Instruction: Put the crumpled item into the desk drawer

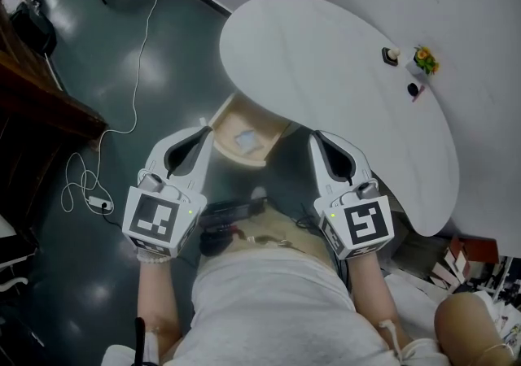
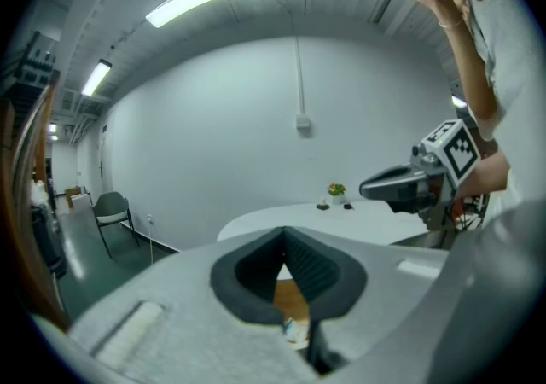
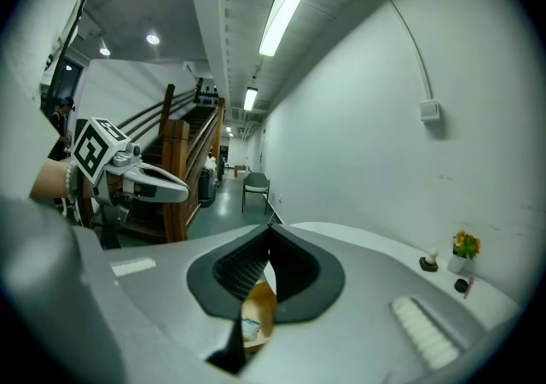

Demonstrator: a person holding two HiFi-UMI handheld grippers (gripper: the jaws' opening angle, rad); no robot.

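Pale wood lines the open drawer (image 1: 221, 116) under the near edge of the desk (image 1: 326, 63), and the white crumpled item (image 1: 247, 141) lies inside it, while the left gripper (image 1: 203, 130) and right gripper (image 1: 316, 135) hang to either side, both clenched on nothing. The likely slip is in shutting it: an off-centre push could skew the drawer, or the item could snag under the desk's edge.

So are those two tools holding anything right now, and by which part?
Nothing is held. The left tool and the right tool are both shut and empty; the crumpled item lies in the open drawer.
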